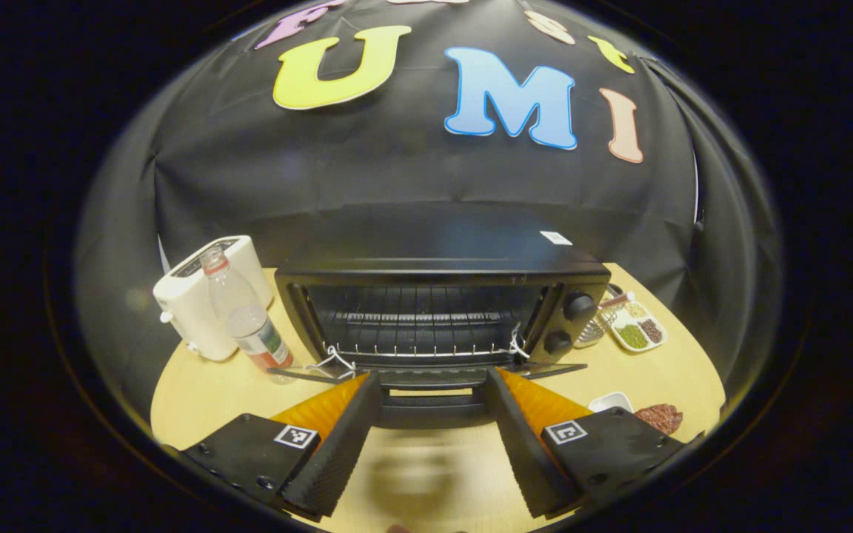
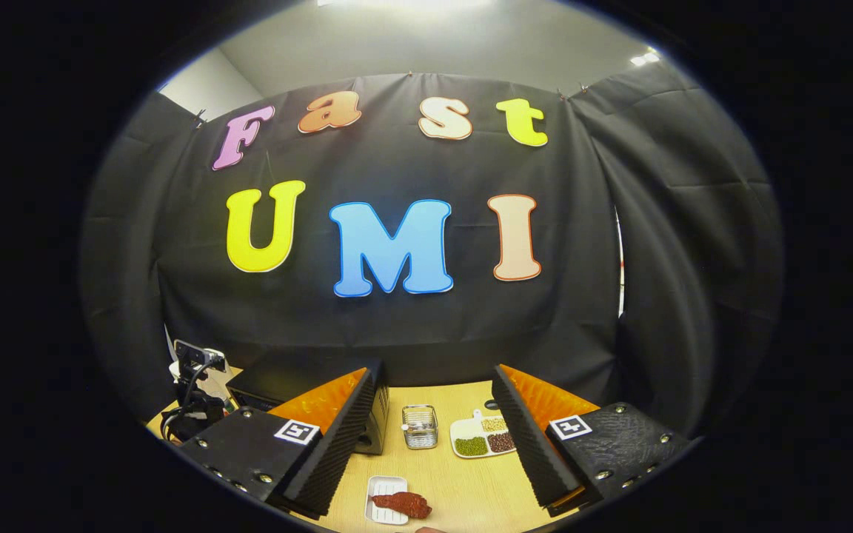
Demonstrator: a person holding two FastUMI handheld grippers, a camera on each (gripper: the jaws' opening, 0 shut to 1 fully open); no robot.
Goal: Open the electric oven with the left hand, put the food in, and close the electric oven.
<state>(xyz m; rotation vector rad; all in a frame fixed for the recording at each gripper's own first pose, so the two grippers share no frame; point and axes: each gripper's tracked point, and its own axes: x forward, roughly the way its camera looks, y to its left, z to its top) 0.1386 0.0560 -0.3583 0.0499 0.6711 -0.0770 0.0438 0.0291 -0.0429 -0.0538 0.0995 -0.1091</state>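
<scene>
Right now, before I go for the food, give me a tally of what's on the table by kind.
Appliances: 2, the black oven with its door down, and the white toaster
Bottles: 1, clear plastic bottle
Dishes: 2, divided tray of beans and small white dish
Food: 1, reddish meat
Wire baskets: 1, metal basket
Total: 7

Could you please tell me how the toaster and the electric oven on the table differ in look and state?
The toaster is white with rounded corners, while the oven is black and boxy. The toaster is the smaller and narrower of the two; the oven is much wider. The toaster takes food through slots on top, whereas the oven opens at the front, and its door is already down, baring the wire rack. Both stand upright on the wooden table.
</scene>
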